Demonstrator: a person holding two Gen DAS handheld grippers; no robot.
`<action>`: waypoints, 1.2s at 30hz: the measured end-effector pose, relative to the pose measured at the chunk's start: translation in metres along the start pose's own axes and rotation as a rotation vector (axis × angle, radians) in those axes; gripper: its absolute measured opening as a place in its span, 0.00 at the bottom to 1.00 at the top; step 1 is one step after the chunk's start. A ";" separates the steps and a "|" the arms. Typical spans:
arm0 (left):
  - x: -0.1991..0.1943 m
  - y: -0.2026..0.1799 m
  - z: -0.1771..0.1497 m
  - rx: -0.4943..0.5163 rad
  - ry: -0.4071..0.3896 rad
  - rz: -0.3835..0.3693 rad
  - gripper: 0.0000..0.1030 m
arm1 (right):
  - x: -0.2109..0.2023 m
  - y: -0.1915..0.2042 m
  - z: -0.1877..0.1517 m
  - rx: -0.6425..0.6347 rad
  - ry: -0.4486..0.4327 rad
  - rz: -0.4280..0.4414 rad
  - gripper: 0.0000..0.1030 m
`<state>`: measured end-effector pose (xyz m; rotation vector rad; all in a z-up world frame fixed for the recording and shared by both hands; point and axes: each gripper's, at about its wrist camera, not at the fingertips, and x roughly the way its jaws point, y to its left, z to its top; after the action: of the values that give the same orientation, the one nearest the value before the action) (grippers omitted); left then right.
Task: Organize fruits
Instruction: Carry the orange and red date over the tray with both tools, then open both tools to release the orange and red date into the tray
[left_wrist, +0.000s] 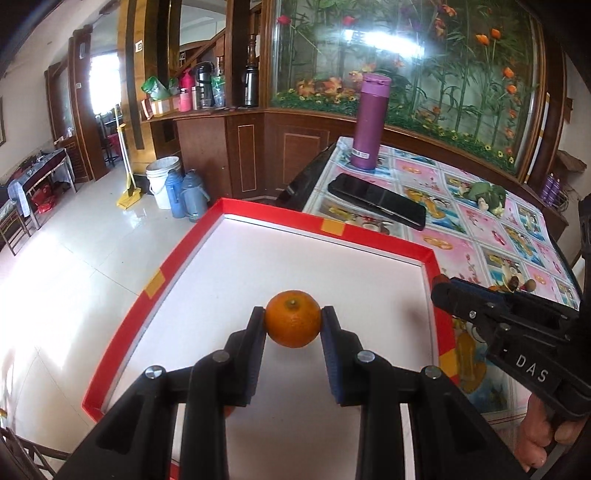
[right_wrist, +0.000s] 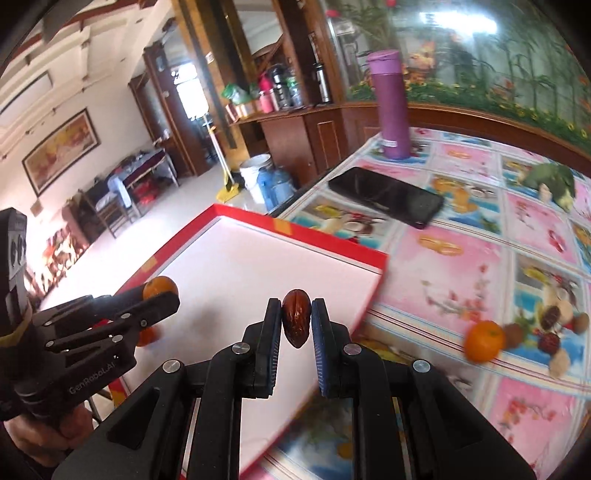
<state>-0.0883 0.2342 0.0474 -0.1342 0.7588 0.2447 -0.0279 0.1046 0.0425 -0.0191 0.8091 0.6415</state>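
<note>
Patterned cloth over the counter (left_wrist: 480, 236), wooden cabinets and a planted glass case behind. Red-rimmed white tray (left_wrist: 373, 236) at centre frame. Left claw (left_wrist: 293, 323) clamped on an orange (left_wrist: 293, 318) above the tray's white floor. Right claw (right_wrist: 296, 321) closed on a brown date (right_wrist: 295, 318) over the tray's right edge. Second orange (right_wrist: 484, 340) on the cloth at lower right beside scattered nuts and dates (right_wrist: 554, 332). Black phone (left_wrist: 376, 201) and purple flask (left_wrist: 369, 122) farther back.

The small fruits (right_wrist: 546, 332) by the loose orange (right_wrist: 484, 340) on the desk (right_wrist: 461, 266) are too blurry to name.
</note>
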 end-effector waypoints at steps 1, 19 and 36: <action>0.003 0.004 0.001 -0.004 0.005 0.011 0.31 | 0.008 0.004 0.002 -0.003 0.020 -0.004 0.15; 0.033 0.037 -0.003 -0.027 0.112 0.099 0.34 | 0.057 0.025 -0.005 -0.040 0.183 -0.055 0.16; 0.010 0.000 0.003 0.004 0.082 0.069 0.83 | -0.011 -0.034 -0.006 0.077 0.009 0.020 0.28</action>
<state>-0.0792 0.2370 0.0429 -0.1147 0.8459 0.3042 -0.0196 0.0695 0.0384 0.0560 0.8429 0.6298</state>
